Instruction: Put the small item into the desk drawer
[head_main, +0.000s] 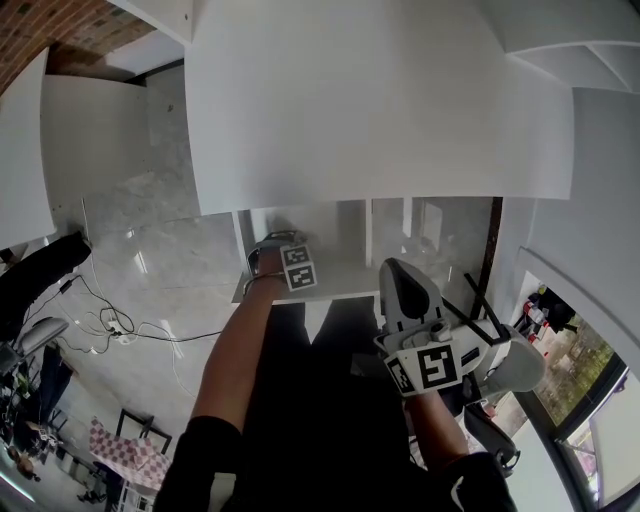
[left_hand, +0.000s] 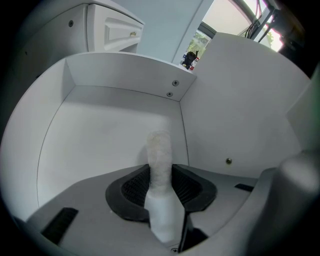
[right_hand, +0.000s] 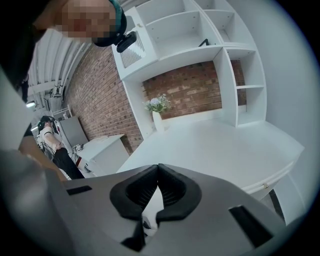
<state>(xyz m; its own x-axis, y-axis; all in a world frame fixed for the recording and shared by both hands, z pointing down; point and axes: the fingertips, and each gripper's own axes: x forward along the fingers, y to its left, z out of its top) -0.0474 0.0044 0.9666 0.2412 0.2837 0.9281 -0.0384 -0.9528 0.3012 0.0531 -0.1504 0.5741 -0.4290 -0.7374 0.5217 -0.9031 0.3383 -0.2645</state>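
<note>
The white desk surface spread ahead of the right gripper, whose jaws were clenched on nothing. Inside the open drawer, the left gripper had its jaws grasping the small white roll.

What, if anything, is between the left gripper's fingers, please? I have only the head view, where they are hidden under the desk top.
Observer: In the left gripper view, the left gripper has its fingers closed on a small white item with a fuzzy top.
Operator: Thank you. Is it over the drawer?
Observer: Yes, the floor and walls of the white drawer lie directly beyond the item.
Operator: And the right gripper?
Observer: The right gripper is empty, its fingers together at the tips.
</note>
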